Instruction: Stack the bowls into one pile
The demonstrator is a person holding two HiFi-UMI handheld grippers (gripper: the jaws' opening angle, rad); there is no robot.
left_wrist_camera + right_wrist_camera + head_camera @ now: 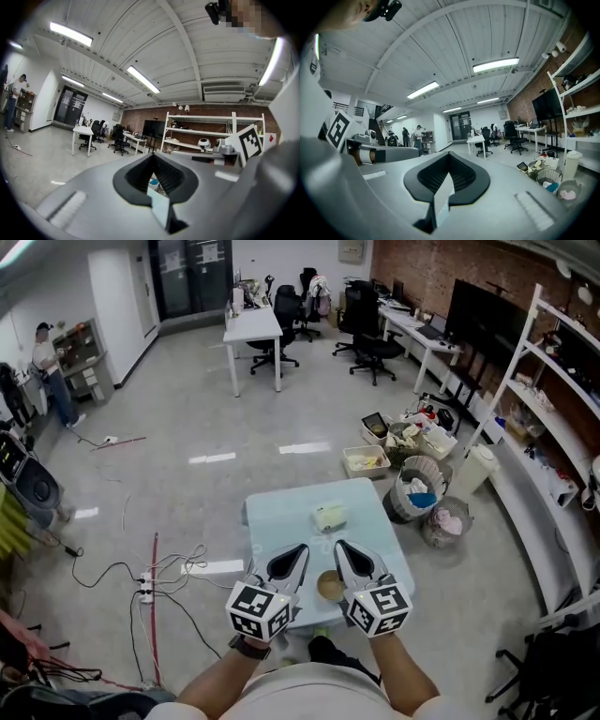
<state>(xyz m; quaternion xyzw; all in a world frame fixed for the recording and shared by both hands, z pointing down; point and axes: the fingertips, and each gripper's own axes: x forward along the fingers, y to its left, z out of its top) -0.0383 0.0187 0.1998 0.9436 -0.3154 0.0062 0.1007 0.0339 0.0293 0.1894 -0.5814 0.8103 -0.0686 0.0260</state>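
Note:
A small light-blue table (281, 521) stands below me in the head view. On it a pale bowl (330, 517) sits near the middle, and a brown bowl (330, 585) lies near the front edge. My left gripper (300, 551) and right gripper (340, 548) hover side by side over the front of the table, on either side of the brown bowl. Both are shut with nothing held. The left gripper view (153, 157) and right gripper view (449, 155) face up toward the room and ceiling, so no bowl shows there.
Wire bins (417, 488) and crates of clutter (366, 461) stand just right of the table. Cables and a power strip (145, 589) lie on the floor to the left. White shelving (553, 381) runs along the right wall. Desks and office chairs (272, 320) fill the far end.

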